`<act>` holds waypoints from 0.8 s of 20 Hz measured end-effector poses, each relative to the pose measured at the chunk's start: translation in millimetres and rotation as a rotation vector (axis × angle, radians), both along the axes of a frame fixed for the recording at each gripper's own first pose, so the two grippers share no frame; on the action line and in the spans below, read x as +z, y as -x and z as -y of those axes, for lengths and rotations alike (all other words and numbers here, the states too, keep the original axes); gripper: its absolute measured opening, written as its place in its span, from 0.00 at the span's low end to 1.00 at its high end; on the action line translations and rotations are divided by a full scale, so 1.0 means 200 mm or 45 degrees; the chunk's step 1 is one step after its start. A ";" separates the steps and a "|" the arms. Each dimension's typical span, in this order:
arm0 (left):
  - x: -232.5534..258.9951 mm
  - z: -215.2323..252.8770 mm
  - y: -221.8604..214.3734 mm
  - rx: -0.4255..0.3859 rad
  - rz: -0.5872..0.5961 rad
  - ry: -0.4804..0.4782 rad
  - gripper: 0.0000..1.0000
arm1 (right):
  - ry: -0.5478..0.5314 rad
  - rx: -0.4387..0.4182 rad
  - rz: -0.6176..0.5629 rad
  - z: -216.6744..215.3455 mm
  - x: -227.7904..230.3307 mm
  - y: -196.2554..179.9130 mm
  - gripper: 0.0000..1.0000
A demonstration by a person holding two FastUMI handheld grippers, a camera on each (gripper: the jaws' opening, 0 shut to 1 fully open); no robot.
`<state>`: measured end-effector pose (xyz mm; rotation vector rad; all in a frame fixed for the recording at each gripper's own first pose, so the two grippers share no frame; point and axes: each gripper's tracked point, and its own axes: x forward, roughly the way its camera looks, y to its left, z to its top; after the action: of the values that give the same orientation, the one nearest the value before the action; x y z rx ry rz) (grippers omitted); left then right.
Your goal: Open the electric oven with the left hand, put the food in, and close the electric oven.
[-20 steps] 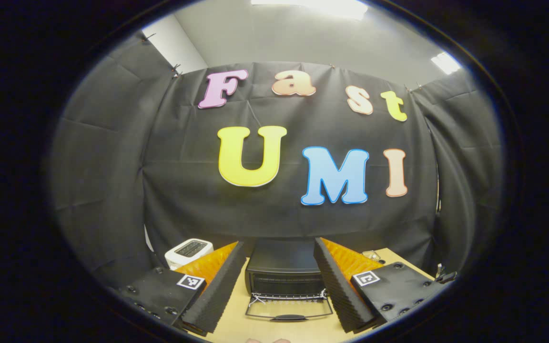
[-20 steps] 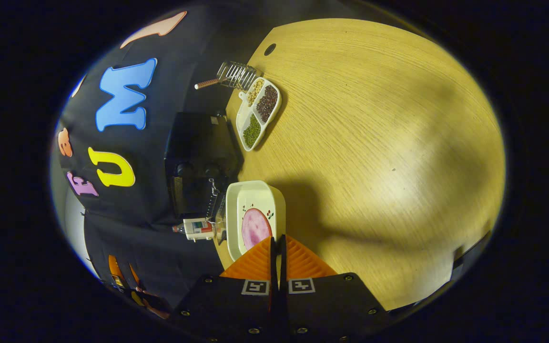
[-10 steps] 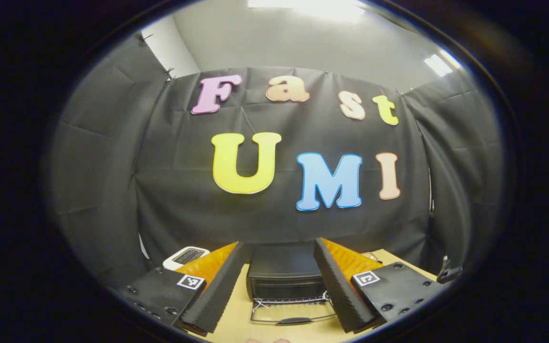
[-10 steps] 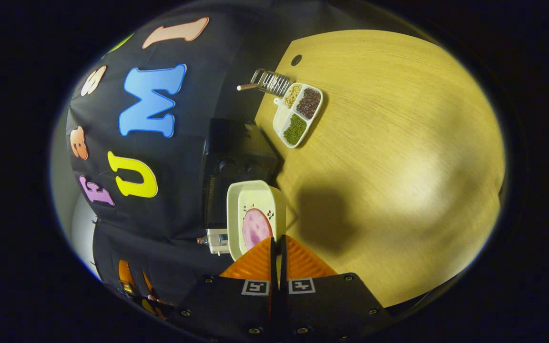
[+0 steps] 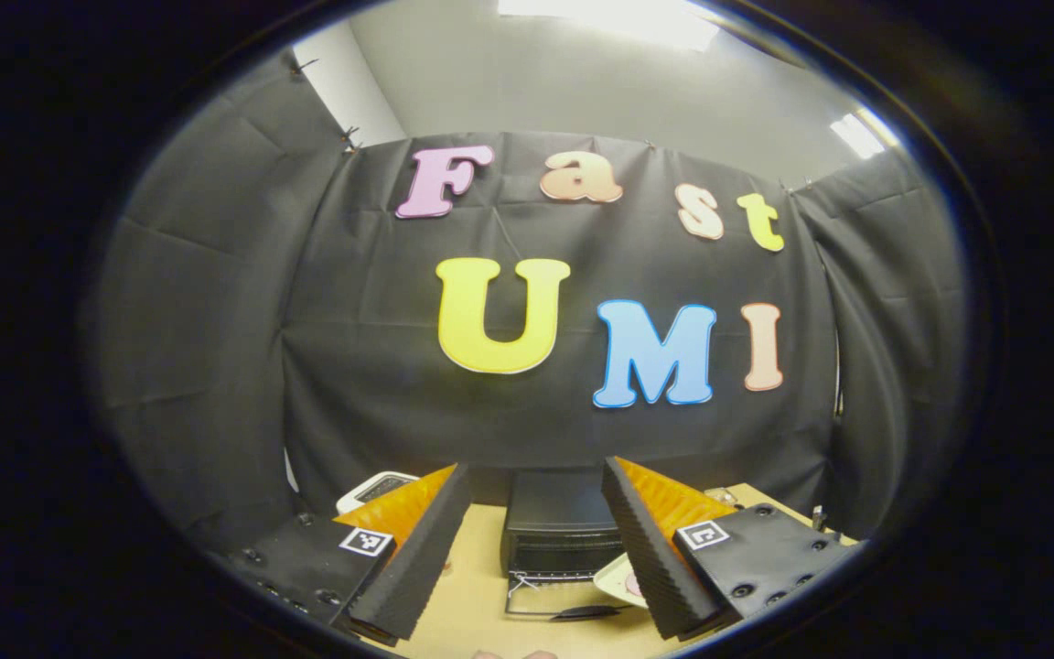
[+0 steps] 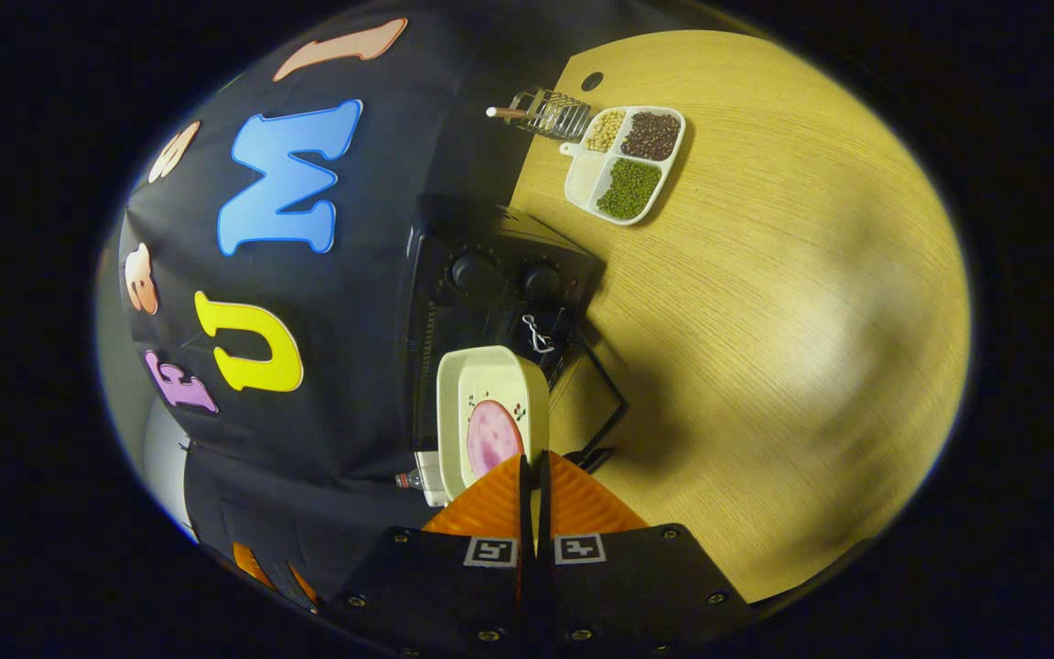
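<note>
Carrying the cream rectangular ceramic dish (image 6: pixel 489 414) with its round pink slice of food (image 6: pixel 493 437), we had swung the right gripper (image 6: pixel 532 476) round, so that the black boxy electric oven (image 6: pixel 490 293) now lay straight ahead of the jaws instead of off to their left as a second before. The right jaws were pressed nearly together, pinching the dish's near rim. Ahead of the left gripper (image 5: pixel 532 540), whose jaws stood spread and empty, the oven (image 5: pixel 560 531) sat farther off than before, and the dish's edge (image 5: pixel 620 578) had come in beside the right-hand jaw. We judged the insertion step close.

The glass door (image 5: pixel 553 604) lay dropped flat on the pale wooden tabletop (image 6: pixel 765 302), so the mouth stood open. Its wire frame and dark handle (image 6: pixel 593 455) jutted just right of the dish, an edge to clear. Beyond the oven, a white divided tray of beans (image 6: pixel 623 165) and a small wire rack (image 6: pixel 545 112) sat well apart, leaving broad bare wood right of the jaws.
</note>
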<state>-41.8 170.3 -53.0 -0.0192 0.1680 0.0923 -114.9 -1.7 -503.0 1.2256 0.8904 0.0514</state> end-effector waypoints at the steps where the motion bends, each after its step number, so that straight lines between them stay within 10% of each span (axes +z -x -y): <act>1: 0.01 -0.03 0.01 0.015 0.002 0.001 0.92 | 0.020 -0.034 -0.002 -0.02 -0.02 -0.04 0.00; 16: -0.05 -0.38 0.22 0.182 -0.048 0.010 1.00 | -0.041 -0.525 -0.088 -0.33 -0.21 -0.58 0.01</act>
<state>-85.4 246.2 -63.0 -0.0372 0.2049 0.2350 1.0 64.7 -545.0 1.4265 0.6832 -0.3095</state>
